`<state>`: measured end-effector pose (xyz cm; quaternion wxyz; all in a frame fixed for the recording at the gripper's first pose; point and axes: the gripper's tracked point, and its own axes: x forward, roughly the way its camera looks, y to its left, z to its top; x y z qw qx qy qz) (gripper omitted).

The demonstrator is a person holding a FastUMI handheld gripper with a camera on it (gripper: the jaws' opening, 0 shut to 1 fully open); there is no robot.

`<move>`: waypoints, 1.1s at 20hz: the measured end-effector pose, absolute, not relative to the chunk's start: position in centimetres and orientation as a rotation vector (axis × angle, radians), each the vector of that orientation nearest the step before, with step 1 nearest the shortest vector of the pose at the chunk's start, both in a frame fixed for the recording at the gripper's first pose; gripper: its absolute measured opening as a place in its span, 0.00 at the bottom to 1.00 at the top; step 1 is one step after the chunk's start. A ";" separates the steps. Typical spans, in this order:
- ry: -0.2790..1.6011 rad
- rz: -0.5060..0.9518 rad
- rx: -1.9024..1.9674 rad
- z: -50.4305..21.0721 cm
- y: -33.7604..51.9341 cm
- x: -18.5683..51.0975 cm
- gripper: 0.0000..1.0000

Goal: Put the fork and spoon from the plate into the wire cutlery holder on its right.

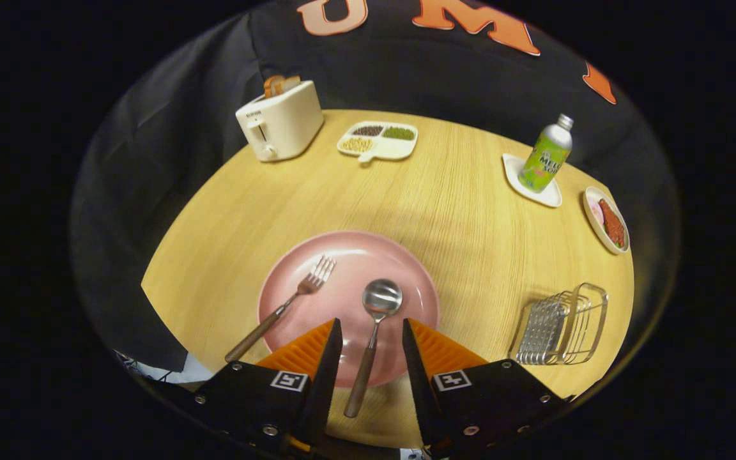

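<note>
The gripper [372,329] is spread wide, its fingers straddling the spoon [371,338] handle without touching it. The spoon lies on the plate [349,300], bowl pointing away; the fork [285,306] rests to its left. Lower squarely, probably near mid-handle, pinch firmly, then lift toward the wire holder [563,326] on the surface [457,211] to the right.

cam: one fisheye riding on the gripper [371,329] | faces: forward along its two fingers [333,348], tilted down at the surface [457,211] | height: above the near edge, close over the plate [349,255] | reach: whole round surface out to the toaster [280,121] and booth wall | fingers spread apart, spoon [374,332] handle between them, not touched
</note>
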<state>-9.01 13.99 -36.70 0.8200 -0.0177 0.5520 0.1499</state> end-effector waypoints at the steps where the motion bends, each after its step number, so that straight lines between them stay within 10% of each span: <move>1: 1.206 0.323 -0.045 -37.5 14.2 -9.4 0.52; 15: 1.382 0.268 -0.027 -40.6 14.2 -10.9 0.07; 22: 1.289 0.243 0.005 -36.6 12.3 -9.6 0.05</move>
